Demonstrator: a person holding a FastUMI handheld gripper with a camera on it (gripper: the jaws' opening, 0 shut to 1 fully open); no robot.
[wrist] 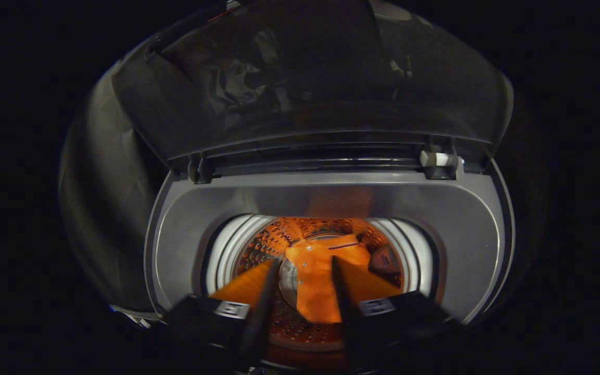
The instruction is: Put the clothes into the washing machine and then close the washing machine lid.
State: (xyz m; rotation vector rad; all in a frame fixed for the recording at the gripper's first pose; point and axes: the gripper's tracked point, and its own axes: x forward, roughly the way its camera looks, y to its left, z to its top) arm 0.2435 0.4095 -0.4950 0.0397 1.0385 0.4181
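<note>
Lying in the drum [274, 239], orange garment [316, 281] beyond parted claw [305, 268].

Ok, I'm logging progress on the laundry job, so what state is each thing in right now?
Washing machine lid: open, raised upright behind the opening.
Drum: open at the top, holding clothing.
Orange garment: lying inside the drum, beyond the fingers, not gripped.
Gripper: open, fingers apart over the drum mouth, holding nothing.
</note>
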